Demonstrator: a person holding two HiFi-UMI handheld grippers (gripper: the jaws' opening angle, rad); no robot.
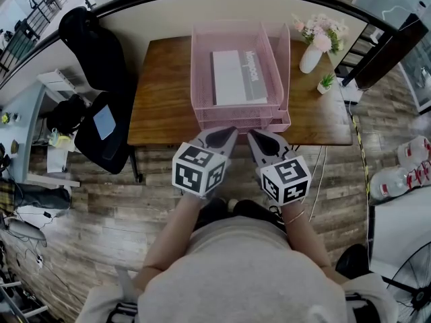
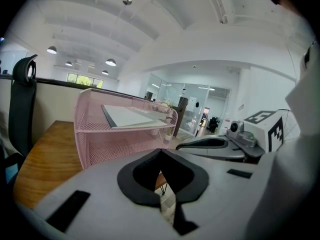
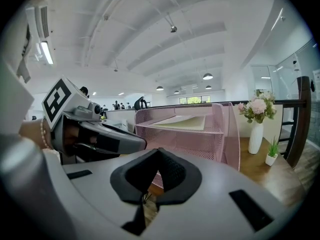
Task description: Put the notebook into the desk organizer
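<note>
The notebook (image 1: 237, 77) lying in the desk organizer (image 1: 200, 79) carries one printed word along its right edge, too blurred to read

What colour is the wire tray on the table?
Pink. The desk organizer shows best in the head view.
</note>
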